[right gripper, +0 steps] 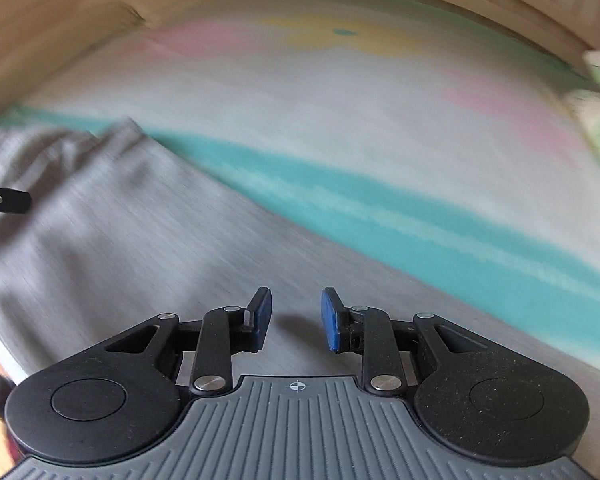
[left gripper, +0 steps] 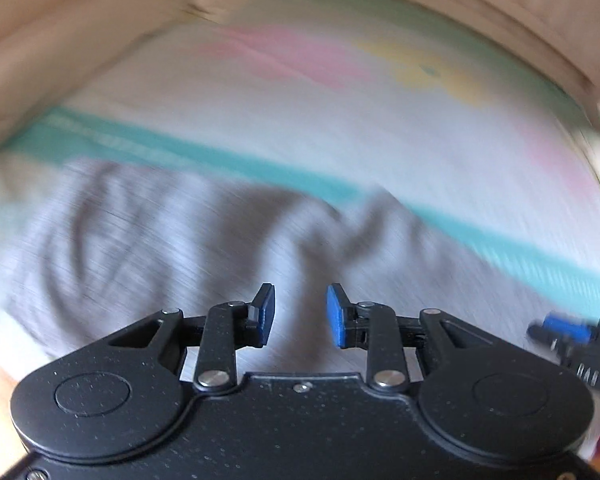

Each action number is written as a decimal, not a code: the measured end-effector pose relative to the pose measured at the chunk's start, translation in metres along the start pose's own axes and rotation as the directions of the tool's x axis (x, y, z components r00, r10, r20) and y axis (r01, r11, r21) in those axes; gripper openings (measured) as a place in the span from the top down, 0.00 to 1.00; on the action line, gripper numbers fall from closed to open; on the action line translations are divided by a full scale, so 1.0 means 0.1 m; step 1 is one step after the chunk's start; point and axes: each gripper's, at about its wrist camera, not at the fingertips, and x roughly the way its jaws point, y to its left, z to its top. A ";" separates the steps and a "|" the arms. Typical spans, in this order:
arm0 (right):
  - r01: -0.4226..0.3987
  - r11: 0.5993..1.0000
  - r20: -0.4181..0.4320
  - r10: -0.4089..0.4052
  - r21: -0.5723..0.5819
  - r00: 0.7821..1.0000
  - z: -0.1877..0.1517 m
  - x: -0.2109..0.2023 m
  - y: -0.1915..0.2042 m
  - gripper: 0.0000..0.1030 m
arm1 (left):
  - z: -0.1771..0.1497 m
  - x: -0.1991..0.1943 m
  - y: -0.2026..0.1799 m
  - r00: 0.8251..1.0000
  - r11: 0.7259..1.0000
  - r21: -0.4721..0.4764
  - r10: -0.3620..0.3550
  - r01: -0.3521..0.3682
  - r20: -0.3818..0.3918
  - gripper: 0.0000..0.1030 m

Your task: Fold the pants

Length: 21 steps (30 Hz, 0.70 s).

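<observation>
Two hand-held grippers hover over grey pants (right gripper: pixel 112 232) spread on a pastel-patterned bed cover (right gripper: pixel 340 120) inside a wooden frame (right gripper: pixel 80 20). The left hand-held gripper (left gripper: pixel 300 316) has its jaws parted with nothing between them, above rumpled cloth; the right hand-held gripper (right gripper: pixel 296 318) is likewise parted and empty, over a smoother stretch. Probably both sit low and ready so each can pinch an edge for a fold. Both views are blurred. In the right wrist view the pants' long axis seems to run from near right to far left, beside a teal stripe (right gripper: pixel 380 208); which end is the waist I cannot tell.
</observation>
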 end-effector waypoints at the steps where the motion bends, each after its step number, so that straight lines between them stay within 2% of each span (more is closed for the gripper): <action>1: 0.017 1.000 -0.023 -0.017 0.017 1.000 -0.10 -0.03 -0.13 0.74 | -0.06 0.04 -0.11 1.000 1.000 0.029 -0.007 0.007 -0.017 0.63; 4: 0.062 0.994 -0.081 -0.055 0.086 0.995 -0.34 -0.11 -0.49 0.72 | -0.20 0.15 -0.42 0.998 0.992 0.122 -0.017 0.024 -0.057 0.63; 6: 0.079 0.985 -0.091 -0.066 0.152 0.994 -0.47 -0.19 -0.71 0.65 | -0.28 0.18 -0.61 0.998 0.984 0.175 -0.022 0.033 -0.063 0.63; 11: 0.173 0.950 -0.161 -0.134 0.261 0.978 -0.68 -0.29 -1.18 0.62 | -0.36 0.20 -1.01 0.997 0.962 0.263 -0.056 0.070 -0.061 0.63; 14: 0.275 0.920 -0.223 -0.216 0.280 0.951 -0.70 -0.32 -1.39 0.62 | -0.41 0.17 -1.28 0.994 0.942 0.321 -0.090 0.104 -0.057 0.63; 16: 0.326 0.906 -0.249 -0.261 0.271 0.933 -0.71 -0.35 -1.54 0.62 | -0.48 0.17 -1.46 0.989 0.917 0.370 -0.130 0.145 -0.066 0.62; 18: 0.326 0.880 -0.222 -0.261 0.345 0.939 -0.78 -0.46 -1.78 0.62 | -0.55 0.19 -1.62 0.983 0.888 0.420 -0.162 0.184 -0.089 0.62; 21: 0.233 0.806 -0.127 -0.195 0.544 0.973 -0.88 -0.72 -2.25 0.62 | -0.69 0.22 -1.88 0.969 0.845 0.474 -0.204 0.247 -0.142 0.62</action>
